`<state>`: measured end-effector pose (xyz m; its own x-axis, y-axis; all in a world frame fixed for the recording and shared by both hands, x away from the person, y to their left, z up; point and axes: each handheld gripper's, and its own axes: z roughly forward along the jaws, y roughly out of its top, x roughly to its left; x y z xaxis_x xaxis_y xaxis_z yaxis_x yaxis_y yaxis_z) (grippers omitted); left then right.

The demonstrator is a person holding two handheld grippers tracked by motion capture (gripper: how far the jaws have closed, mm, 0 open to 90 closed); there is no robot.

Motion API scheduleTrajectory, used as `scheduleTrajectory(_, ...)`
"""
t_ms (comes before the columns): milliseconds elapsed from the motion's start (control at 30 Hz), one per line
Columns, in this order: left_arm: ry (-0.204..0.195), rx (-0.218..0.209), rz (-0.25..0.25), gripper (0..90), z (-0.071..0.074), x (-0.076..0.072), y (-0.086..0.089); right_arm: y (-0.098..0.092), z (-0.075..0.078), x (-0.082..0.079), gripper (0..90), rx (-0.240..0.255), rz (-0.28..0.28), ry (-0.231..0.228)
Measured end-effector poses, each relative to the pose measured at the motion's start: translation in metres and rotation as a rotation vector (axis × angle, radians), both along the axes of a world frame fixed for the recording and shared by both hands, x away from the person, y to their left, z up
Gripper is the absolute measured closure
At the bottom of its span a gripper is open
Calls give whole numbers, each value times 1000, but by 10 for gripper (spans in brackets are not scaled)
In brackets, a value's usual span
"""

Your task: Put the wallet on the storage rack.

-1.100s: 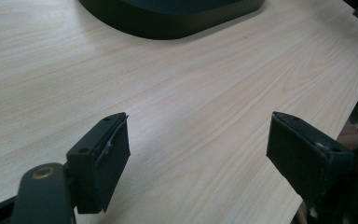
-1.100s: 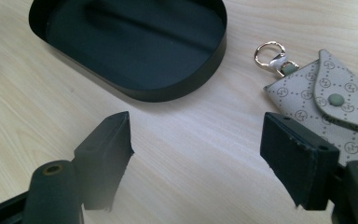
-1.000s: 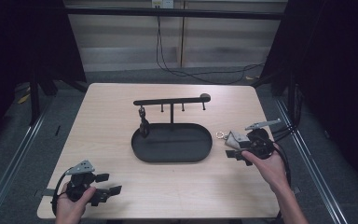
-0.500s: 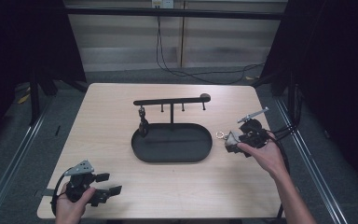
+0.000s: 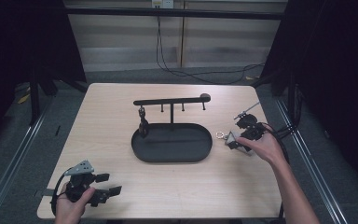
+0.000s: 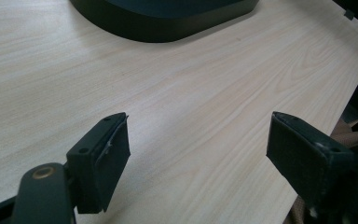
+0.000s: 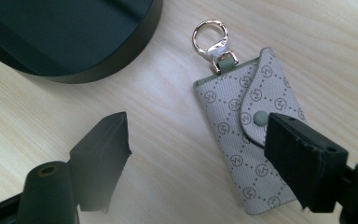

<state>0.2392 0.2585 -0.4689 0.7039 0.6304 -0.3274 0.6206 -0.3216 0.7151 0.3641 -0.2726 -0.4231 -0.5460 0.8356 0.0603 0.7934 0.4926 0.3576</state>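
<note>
The right gripper (image 7: 200, 154) was lining up to pick up the key pouch (image 7: 249, 135), its jaws just opening wide; the pouch lay flat under its right jaw, ungripped. Next it needed centring, then closing.

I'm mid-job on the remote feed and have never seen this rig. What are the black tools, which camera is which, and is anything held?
A person sits at the wooden table holding a hand-held two-jaw gripper in each hand; there is no robot arm. The high view looks down from above. The other two cameras ride on the grippers and look along their black jaws.

On the table stand a black oval tray and a black hook rack rising from it. A small patterned key pouch with a metal ring lies flat right of the tray.

The left gripper rests near the front left corner, open, nothing between its jaws. The right gripper is over the pouch; its jaws have just been opening, and nothing is gripped.
</note>
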Motion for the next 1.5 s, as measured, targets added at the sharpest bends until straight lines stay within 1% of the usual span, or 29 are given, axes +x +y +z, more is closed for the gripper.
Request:
scheduleTrajectory(33, 2, 1, -2, 211, 0, 0, 0, 0, -1, 2, 214, -16, 3, 10)
scheduleTrajectory(100, 5, -1, 1, 211, 0, 0, -1, 0, -3, 5, 205, -50, 15, 13)
scheduleTrajectory(200, 1, 3, -4, 211, 0, 0, -1, 0, -3, 11, 197, -59, 25, 25)
scheduleTrajectory(267, 0, 8, -8, 211, -1, 0, 0, -1, -3, 14, 198, -44, 19, 38)
scheduleTrajectory(300, 0, 7, -8, 211, -1, 0, 0, -2, -5, 16, 198, -51, 24, 43)
scheduleTrajectory(333, 2, 6, -8, 211, -1, 0, 0, -2, -6, 18, 200, -80, 28, 55)
scheduleTrajectory(367, 4, 6, -8, 211, -1, 0, -1, -1, -8, 19, 198, -112, 33, 57)
scheduleTrajectory(400, 3, 8, -9, 212, -1, 0, 0, -2, -9, 21, 195, -131, 44, 63)
scheduleTrajectory(433, 3, 7, -11, 212, -1, 0, 0, -2, -10, 24, 190, -138, 55, 71)
scheduleTrajectory(467, 3, 7, -12, 212, -1, 0, 0, -2, -10, 25, 190, -148, 54, 74)
scheduleTrajectory(533, 11, 1, -10, 212, -1, 0, -1, -3, -11, 29, 190, -137, 53, 69)
scheduleTrajectory(567, 12, 3, -13, 213, -1, 0, -1, -3, -14, 31, 186, -139, 53, 82)
scheduleTrajectory(600, 13, 9, -17, 214, -1, 0, -1, -3, -16, 32, 178, -153, 57, 86)
scheduleTrajectory(633, 13, 11, -21, 215, -1, 0, -2, -3, -19, 33, 175, -189, 66, 104)
scheduleTrajectory(667, 16, 9, -25, 215, -1, 0, -2, -2, -21, 35, 179, -213, 70, 116)
scheduleTrajectory(700, 15, 11, -25, 215, -1, 0, -3, -3, -22, 37, 179, -215, 57, 133)
scheduleTrajectory(767, 16, 12, -26, 215, -1, 0, -3, -5, -22, 42, 173, -208, 48, 139)
scheduleTrajectory(833, 18, 10, -27, 216, -1, 0, -3, -5, -24, 45, 168, -222, 45, 131)
scheduleTrajectory(867, 17, 10, -28, 216, -1, 0, -2, -6, -26, 47, 170, -219, 41, 144)
scheduleTrajectory(900, 18, 7, -28, 216, -1, 0, -2, -6, -28, 47, 170, -219, 40, 146)
scheduleTrajectory(933, 18, 8, -28, 217, -1, 0, -2, -7, -30, 48, 170, -232, 42, 159)
scheduleTrajectory(1000, 19, 9, -27, 217, -2, 0, -2, -8, -36, 48, 165, -242, 59, 181)
scheduleTrajectory(1100, 22, 7, -29, 216, -2, 0, -2, -8, -43, 49, 155, -269, 78, 185)
scheduleTrajectory(1167, 23, 6, -31, 216, -2, 0, -3, -8, -46, 51, 166, -272, 88, 187)
scheduleTrajectory(1200, 23, 7, -34, 216, -2, 0, -3, -8, -47, 51, 169, -273, 88, 200)
scheduleTrajectory(1300, 23, 9, -34, 216, -2, 0, -2, -7, -51, 53, 188, -281, 98, 210)
scheduleTrajectory(1400, 24, 10, -35, 216, -2, 0, -2, -6, -53, 54, 196, -278, 91, 221)
scheduleTrajectory(1500, 23, 12, -37, 216, -2, 1, -2, -6, -53, 54, 210, -279, 97, 222)
